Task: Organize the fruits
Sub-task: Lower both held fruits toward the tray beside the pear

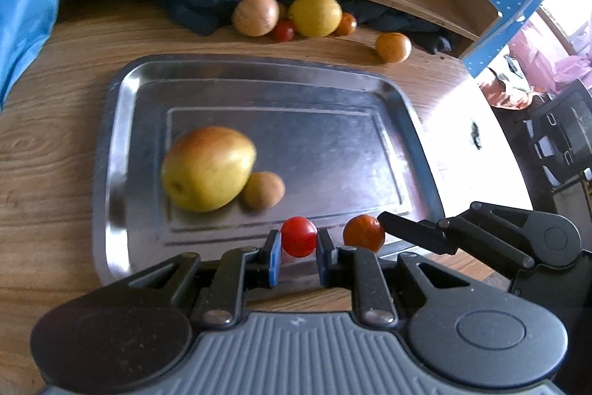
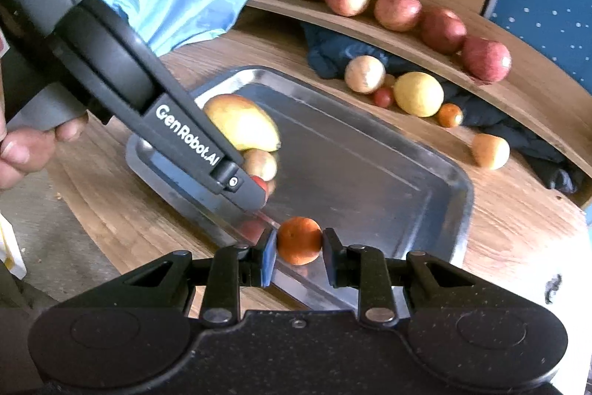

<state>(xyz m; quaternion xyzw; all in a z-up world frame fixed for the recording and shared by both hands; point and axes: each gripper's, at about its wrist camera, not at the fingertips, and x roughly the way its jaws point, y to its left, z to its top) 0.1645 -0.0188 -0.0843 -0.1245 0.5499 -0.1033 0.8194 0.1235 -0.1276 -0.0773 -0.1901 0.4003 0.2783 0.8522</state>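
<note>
Two handheld grippers hang over the near edge of a metal tray (image 1: 118, 121) on a wooden surface (image 1: 48, 121). The left gripper (image 1: 298, 248) has its jaws pinching a red cherry tomato (image 1: 298, 236); the right gripper (image 2: 299, 245) pinches a small orange fruit (image 2: 299, 239). Beyond the left jaws, a mango (image 1: 208, 168) lies in the tray, long axis slanting up to the right, a kiwi (image 1: 263, 190) touching it.

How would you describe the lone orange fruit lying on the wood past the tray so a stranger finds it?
Start at the metal tray on the wooden table. Beyond its far right corner, one small orange fruit lies alone on bare wood. The other loose fruits huddle together to its left against dark cloth.
</note>
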